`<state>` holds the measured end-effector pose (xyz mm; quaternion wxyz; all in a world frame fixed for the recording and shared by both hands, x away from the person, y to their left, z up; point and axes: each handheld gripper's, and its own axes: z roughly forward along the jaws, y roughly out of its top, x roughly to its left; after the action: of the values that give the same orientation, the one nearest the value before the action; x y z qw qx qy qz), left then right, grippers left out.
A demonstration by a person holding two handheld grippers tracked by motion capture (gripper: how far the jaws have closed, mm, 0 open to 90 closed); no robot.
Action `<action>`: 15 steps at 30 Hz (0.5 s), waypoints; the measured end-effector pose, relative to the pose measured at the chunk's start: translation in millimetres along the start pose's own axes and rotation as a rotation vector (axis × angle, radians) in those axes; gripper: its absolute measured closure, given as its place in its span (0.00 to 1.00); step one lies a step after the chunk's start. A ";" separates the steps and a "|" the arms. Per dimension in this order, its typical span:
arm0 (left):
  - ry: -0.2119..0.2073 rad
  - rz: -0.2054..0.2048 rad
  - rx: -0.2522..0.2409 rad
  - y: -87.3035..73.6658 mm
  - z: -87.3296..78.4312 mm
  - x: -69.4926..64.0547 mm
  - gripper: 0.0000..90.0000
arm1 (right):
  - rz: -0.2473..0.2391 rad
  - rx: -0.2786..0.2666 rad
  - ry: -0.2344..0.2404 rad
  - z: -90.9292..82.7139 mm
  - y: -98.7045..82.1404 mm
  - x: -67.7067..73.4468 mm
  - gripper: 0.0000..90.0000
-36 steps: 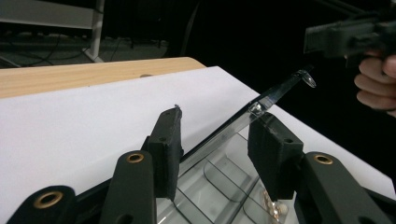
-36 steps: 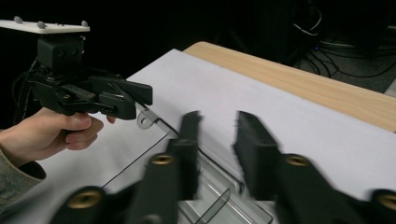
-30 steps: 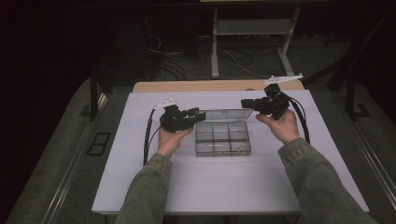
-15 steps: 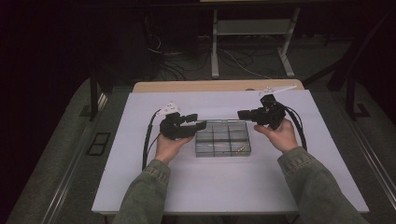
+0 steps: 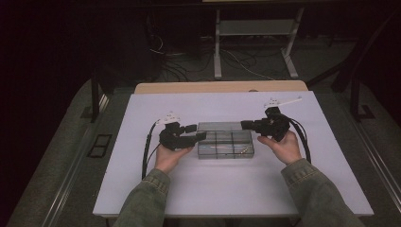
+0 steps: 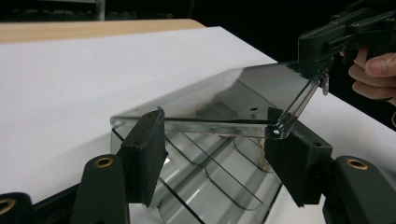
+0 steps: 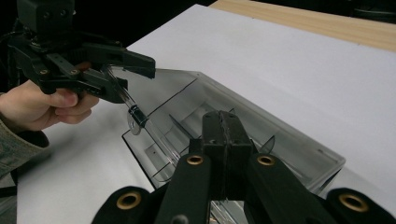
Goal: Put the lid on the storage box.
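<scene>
A clear plastic compartment box point(image 5: 226, 150) lies in the middle of the white table, its clear lid point(image 6: 243, 93) tilted up over the tray. My left gripper point(image 5: 195, 133) is at the box's left end. Its jaws have just been opening, and its pads point(image 6: 149, 140) stand apart with the lid's near edge between them. My right gripper point(image 5: 246, 125) comes in from the right, shut on the lid's far edge. In the left gripper view the right gripper point(image 6: 317, 65) pinches the lid's upper corner. The right gripper view shows its own jaws point(image 7: 225, 135) pressed together above the tray point(image 7: 280, 140) and the left gripper point(image 7: 123, 74) beyond.
The white table top point(image 5: 236, 198) stretches around the box, with a wooden strip point(image 5: 217, 87) along its far edge. Black cables point(image 5: 147, 151) trail from both grippers. Dark floor, cables and a white stand point(image 5: 255, 28) lie behind the table.
Both hands have come down toward the table and the lid has sunk lower over the box. The left gripper's jaws stand wider apart than a second ago.
</scene>
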<state>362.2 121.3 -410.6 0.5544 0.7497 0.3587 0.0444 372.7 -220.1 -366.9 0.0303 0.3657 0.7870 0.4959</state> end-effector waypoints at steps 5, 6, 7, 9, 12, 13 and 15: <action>-0.003 -0.009 0.035 -10.1 -0.2 -1.4 0.42 | 0.014 0.000 0.015 3.6 -11.8 0.5 0.99; -0.008 -0.009 0.039 -12.0 -0.3 -1.6 0.42 | 0.019 0.001 0.015 4.4 -13.7 1.0 0.99; -0.008 -0.011 0.044 -13.6 -0.8 -1.9 0.42 | 0.020 0.002 0.017 5.0 -15.4 1.2 0.99; -0.012 -0.017 0.051 -16.4 -2.3 -2.8 0.43 | 0.021 0.008 0.024 6.4 -18.1 1.9 0.99; -0.022 -0.020 0.061 -19.4 -3.3 -3.8 0.44 | 0.022 0.013 0.029 8.0 -20.4 4.1 0.99; -0.021 -0.019 0.063 -20.4 -3.5 -4.2 0.44 | 0.019 0.013 0.031 9.0 -21.5 4.8 0.99; -0.024 -0.019 0.069 -22.0 -3.8 -4.5 0.45 | 0.021 0.012 0.036 10.1 -23.6 5.4 0.99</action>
<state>346.4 124.5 -426.6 0.5329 0.7652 0.3607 0.0178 360.0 -214.8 -389.2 0.0087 0.3652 0.7864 0.4981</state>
